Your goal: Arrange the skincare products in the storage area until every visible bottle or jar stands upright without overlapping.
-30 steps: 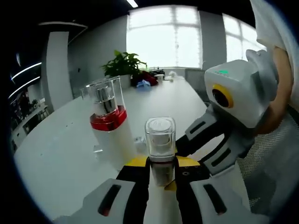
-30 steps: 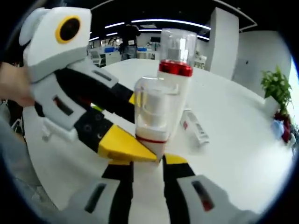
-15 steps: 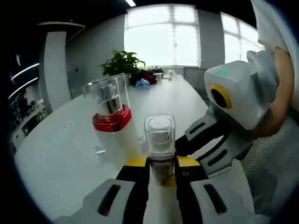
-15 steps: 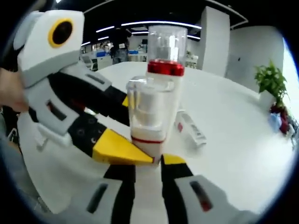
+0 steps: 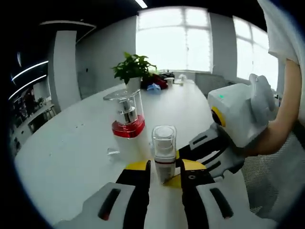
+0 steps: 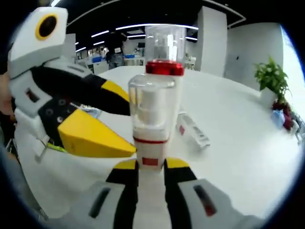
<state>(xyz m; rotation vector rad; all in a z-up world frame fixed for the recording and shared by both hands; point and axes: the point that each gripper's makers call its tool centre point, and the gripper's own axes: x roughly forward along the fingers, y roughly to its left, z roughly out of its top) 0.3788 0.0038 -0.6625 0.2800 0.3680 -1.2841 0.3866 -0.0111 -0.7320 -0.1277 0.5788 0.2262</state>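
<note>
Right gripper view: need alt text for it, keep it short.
A small clear-capped pump bottle stands upright between the right tool's yellow-tipped jaws, on a white table. Behind it stands a taller red-banded bottle; the left tool reaches in beside them, and a small flat box lies further back.
</note>
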